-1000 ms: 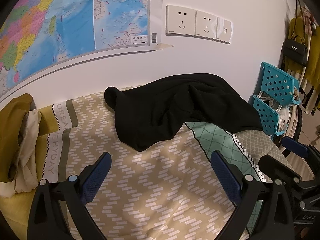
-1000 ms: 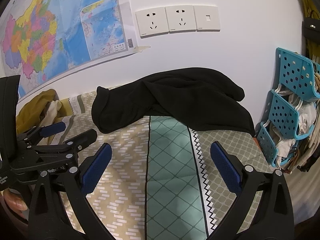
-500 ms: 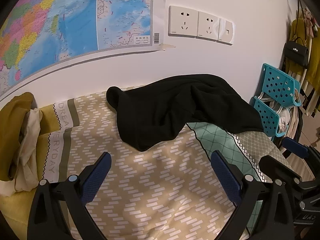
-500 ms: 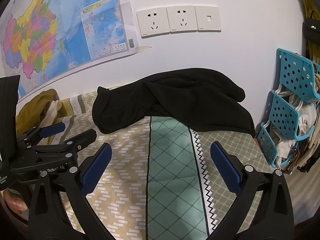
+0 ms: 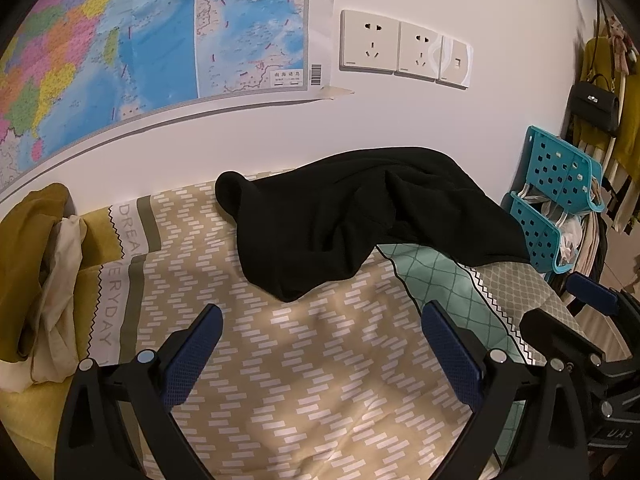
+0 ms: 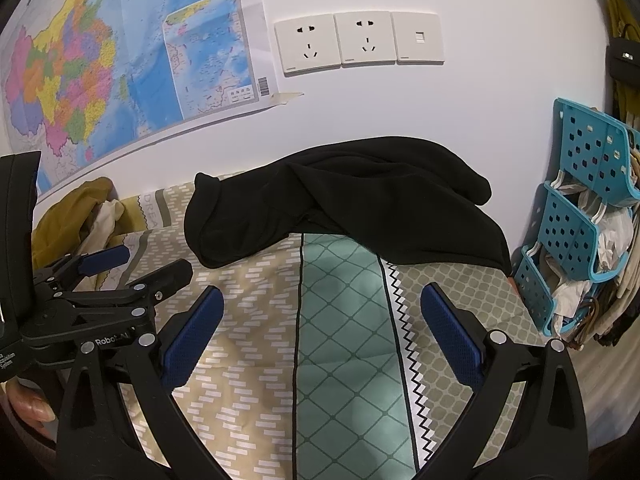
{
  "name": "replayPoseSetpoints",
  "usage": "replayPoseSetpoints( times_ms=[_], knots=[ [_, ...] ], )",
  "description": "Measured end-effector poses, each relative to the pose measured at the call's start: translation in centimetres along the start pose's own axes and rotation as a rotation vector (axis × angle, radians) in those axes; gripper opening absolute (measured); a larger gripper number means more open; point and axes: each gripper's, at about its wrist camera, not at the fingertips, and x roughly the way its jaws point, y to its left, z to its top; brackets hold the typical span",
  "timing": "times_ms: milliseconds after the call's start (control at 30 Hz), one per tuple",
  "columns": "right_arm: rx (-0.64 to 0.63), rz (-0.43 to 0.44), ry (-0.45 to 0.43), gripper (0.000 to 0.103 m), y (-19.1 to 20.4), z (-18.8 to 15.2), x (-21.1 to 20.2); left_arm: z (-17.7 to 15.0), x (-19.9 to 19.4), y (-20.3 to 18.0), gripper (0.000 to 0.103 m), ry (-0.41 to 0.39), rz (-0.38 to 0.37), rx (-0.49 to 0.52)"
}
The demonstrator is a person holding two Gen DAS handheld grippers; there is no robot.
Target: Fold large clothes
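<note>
1. Since a second ago we are seeing almost nothing shift: the black garment (image 5: 360, 220) is lying in the same crumpled heap, and both views are edging only slightly nearer and lower toward it.
2. We are holding the left gripper (image 5: 320, 356) with its blue pads spread wide apart and nothing between them; the right gripper (image 6: 320, 336) is likewise spread and empty.
3. The garment is lying at the far edge of the bed (image 5: 320, 400), bunched against the wall (image 5: 460, 128), with one lobe drooping toward us over the tan brick-patterned cover and the other spreading toward the bed's far right corner beside the turquoise rack (image 6: 580, 240).
4. It is sitting ahead of both grippers and well apart from them, bare cover between.
5. To do this step well, we are judging it best to reach for two separate hems, left on the near drooping lobe, right on the right-hand edge, pinching a single layer each.
6. Then we are wanting to draw it toward the bed's middle and spread it flat before any fold.
</note>
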Motion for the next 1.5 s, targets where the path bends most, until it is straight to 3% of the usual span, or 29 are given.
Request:
replayPoseSetpoints(
  times_ms=[800,1033,1333,1500],
  knots=[
    [-0.027,-0.001,0.007,0.097,0.4,0.2,0.7,-0.1,0.1,0.2,0.096,0.001,0.008,-0.008],
    [-0.104,-0.013,0.028,0.097,0.8,1.1,2.8,0.2,1.4,1.3,0.096,0.029,0.029,-0.008],
    [-0.478,-0.111,0.102,0.097,3.5,4.5,12.4,1.5,3.7,5.7,0.096,0.054,0.12,-0.038],
    [-0.823,-0.221,0.122,0.097,6.4,3.7,18.3,2.0,4.3,7.8,0.096,0.057,0.154,-0.06]
  ],
)
